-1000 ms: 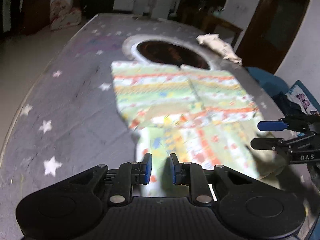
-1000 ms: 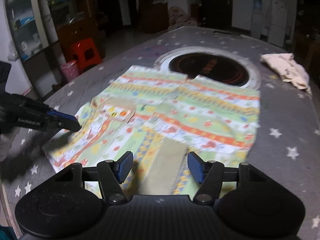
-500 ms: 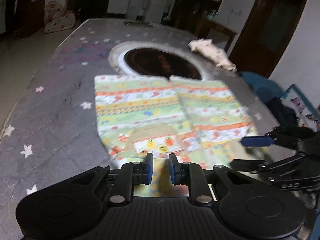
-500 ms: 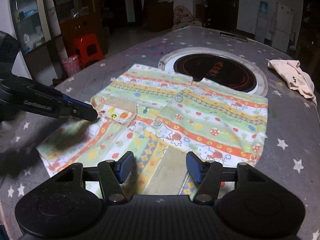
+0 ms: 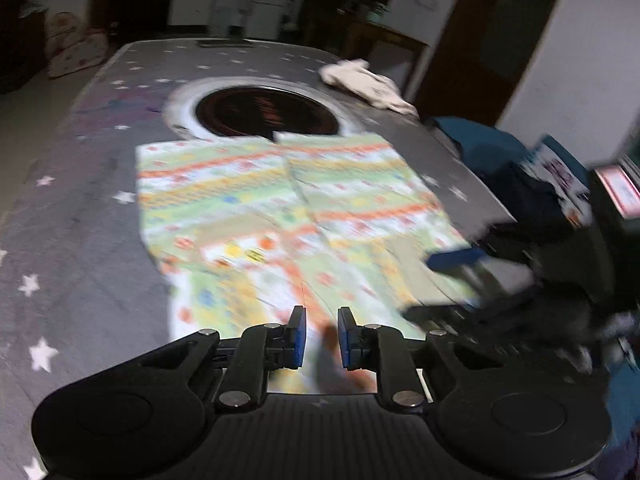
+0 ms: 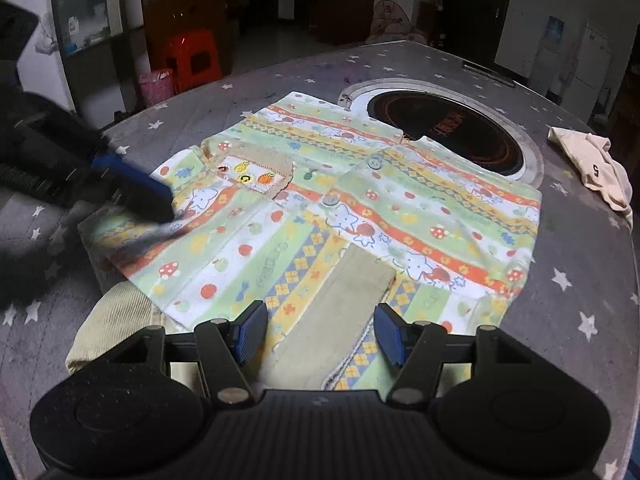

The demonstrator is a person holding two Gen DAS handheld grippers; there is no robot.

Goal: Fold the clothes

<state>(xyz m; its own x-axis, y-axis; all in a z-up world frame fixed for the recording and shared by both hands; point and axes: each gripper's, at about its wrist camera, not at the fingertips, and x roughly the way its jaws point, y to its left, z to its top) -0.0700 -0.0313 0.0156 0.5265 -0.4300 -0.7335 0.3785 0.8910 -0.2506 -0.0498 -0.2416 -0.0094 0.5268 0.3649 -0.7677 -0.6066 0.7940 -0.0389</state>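
Observation:
A child's shirt [image 6: 360,208] with orange, green and yellow stripes lies spread, front up, on the grey star-print table [image 6: 580,280]. Its pocket [image 6: 248,172] faces up, and a beige cuff strip [image 6: 340,312] lies across the near hem. My right gripper [image 6: 320,320] hovers wide open over that strip, holding nothing. In the blurred left wrist view it is at the shirt's right edge [image 5: 440,284]. My left gripper [image 5: 322,332] stands over the shirt's near part with a narrow gap and nothing pinched. From the right wrist view it is above the left sleeve [image 6: 164,220].
A round dark cooktop [image 6: 444,128] is set into the table just beyond the shirt's collar. A crumpled cream garment [image 6: 592,168] lies at the far right. A red stool [image 6: 192,60] and a pink bin stand on the floor to the left. Blue and dark fabric [image 5: 500,152] lies off the right edge.
Both grippers have drifted inward over the shirt: the left toward the pocket side sleeve, the right lower over the beige strip. The shirt lies as it did and neither gripper's gap has changed.

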